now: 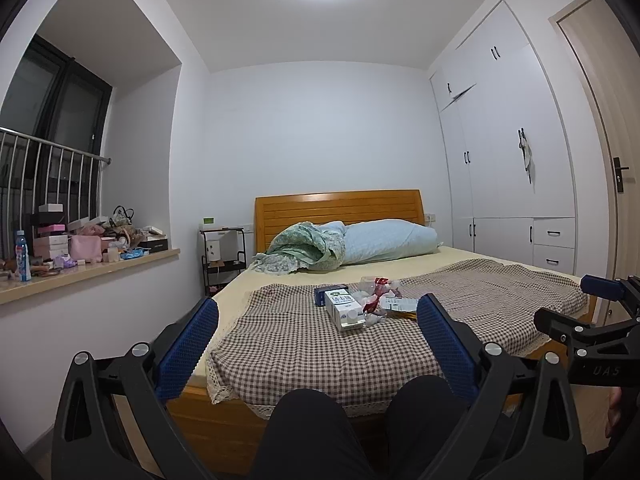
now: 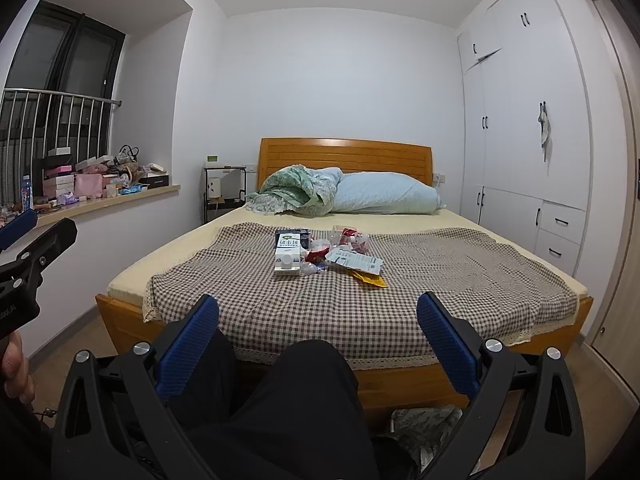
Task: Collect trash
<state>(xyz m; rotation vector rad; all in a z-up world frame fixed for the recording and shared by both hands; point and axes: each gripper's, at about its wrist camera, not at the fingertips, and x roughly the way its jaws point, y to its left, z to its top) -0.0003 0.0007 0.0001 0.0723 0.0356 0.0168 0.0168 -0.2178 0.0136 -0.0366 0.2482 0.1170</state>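
Left wrist view showed the left gripper (image 1: 318,312) spread wide, holding nothing. The right gripper (image 2: 318,312) likewise gaped empty, well short of the trash (image 2: 328,256) on the bed (image 2: 440,280).

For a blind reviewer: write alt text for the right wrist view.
A small pile of trash, with a white milk carton and wrappers, lies on a checkered cloth on a wooden bed. The open right gripper points at it from beyond the bed's foot, holding nothing; the left gripper shows at the left edge.

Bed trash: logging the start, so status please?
Left hand-held gripper open, right open, both empty. Trash piled on checked cloth, untouched. Nothing in the way.
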